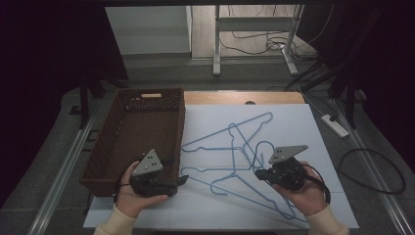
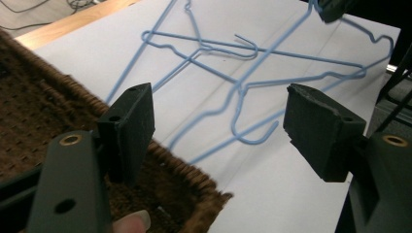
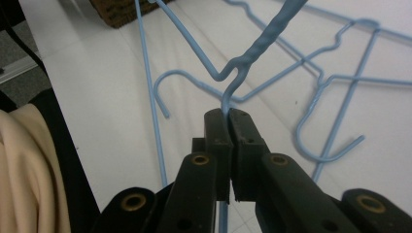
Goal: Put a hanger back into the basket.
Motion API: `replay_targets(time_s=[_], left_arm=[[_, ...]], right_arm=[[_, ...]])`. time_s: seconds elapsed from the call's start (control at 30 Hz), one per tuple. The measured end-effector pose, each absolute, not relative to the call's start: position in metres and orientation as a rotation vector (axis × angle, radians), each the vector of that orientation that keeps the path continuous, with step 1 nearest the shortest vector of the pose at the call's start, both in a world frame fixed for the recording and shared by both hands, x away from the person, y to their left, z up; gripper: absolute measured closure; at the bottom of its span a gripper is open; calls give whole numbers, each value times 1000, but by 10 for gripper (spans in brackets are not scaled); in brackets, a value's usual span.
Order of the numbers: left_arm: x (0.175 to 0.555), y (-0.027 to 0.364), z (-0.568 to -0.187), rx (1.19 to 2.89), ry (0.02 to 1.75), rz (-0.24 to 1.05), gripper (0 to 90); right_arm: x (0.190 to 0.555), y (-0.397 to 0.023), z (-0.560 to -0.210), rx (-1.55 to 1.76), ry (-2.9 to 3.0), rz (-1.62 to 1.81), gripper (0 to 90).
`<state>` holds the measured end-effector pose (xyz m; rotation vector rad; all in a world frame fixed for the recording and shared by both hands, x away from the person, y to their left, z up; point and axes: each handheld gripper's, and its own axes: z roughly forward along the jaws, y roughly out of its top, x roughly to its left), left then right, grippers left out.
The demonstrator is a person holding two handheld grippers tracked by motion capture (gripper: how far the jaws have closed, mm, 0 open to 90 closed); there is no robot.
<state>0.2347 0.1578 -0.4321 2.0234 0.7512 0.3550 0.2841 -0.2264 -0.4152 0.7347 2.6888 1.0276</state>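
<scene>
Right gripper (image 3: 228, 114): pressed shut on the wire of a blue hanger (image 3: 252, 53), apparently at the hook base. Hanger frame trailing away toward basket (image 1: 147, 127). Left gripper (image 2: 218, 121): spread, empty, over basket rim, nearer the tangled hangers (image 1: 230, 156) on the white sheet.

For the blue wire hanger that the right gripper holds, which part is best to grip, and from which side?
Probably the hook wire just under the twisted neck, where the right gripper is shut on the blue wire hanger. Coming from the open hook end seems best: there a single thin wire stands free of the other hangers, and the thicker twist should stop slipping.
</scene>
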Motion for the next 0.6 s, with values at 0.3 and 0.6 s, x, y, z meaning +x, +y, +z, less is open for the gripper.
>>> replay_targets(time_s=[0.3, 0.6], left_arm=[[243, 137, -421, 2041, 695, 326, 281], [270, 95, -411, 2095, 634, 254, 283]], right_arm=[[280, -240, -394, 674, 2652, 1072, 882], [280, -255, -386, 660, 2657, 1112, 882]])
